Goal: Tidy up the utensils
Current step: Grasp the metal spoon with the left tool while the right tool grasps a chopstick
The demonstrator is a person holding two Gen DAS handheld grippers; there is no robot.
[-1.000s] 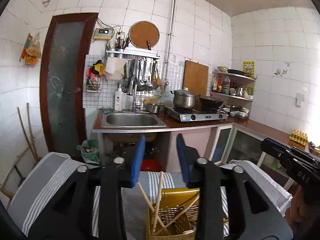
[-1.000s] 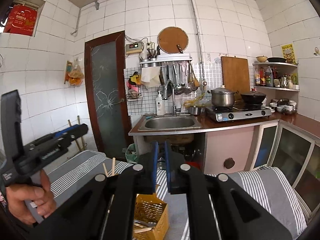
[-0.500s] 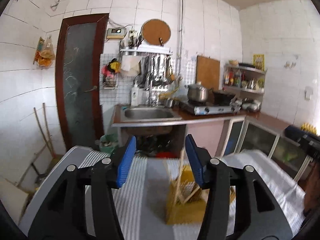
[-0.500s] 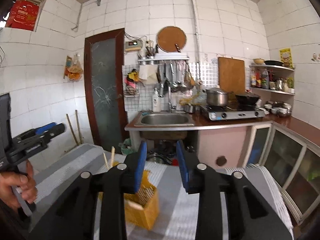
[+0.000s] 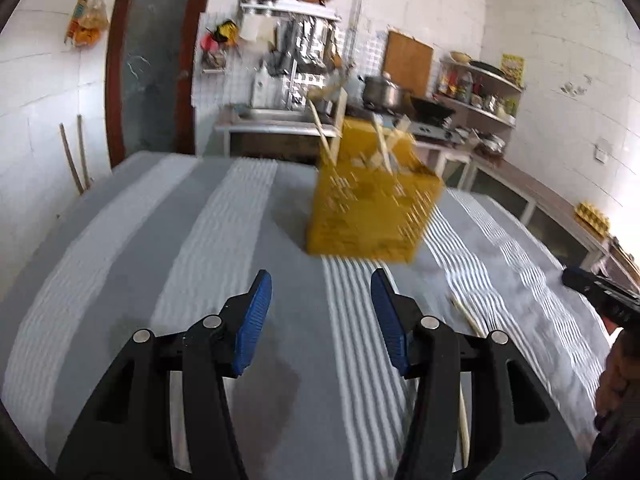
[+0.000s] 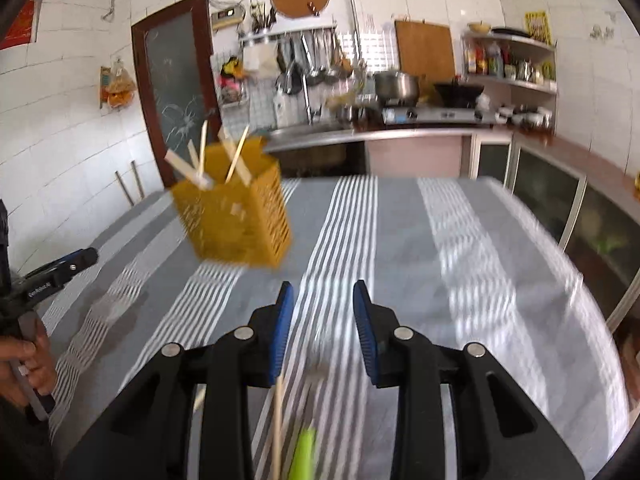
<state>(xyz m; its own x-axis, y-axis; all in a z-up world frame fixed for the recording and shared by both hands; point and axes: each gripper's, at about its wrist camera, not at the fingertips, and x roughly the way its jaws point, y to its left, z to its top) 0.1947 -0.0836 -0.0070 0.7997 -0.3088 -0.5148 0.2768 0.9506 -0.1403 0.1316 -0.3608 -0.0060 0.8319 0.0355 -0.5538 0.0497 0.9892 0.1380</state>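
While the yellow utensil basket (image 5: 370, 208) stands on the striped worktop (image 5: 168, 240) with chopsticks (image 6: 236, 156) poking up, the left gripper (image 5: 320, 320) and right gripper (image 6: 323, 328) both hover released, a loose chopstick (image 5: 466, 314) lying nearby.

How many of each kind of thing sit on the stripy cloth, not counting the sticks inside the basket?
Yellow utensil basket: 1
Loose chopsticks: 2
Green utensil, blurred and partly out of frame: 1
Total: 4
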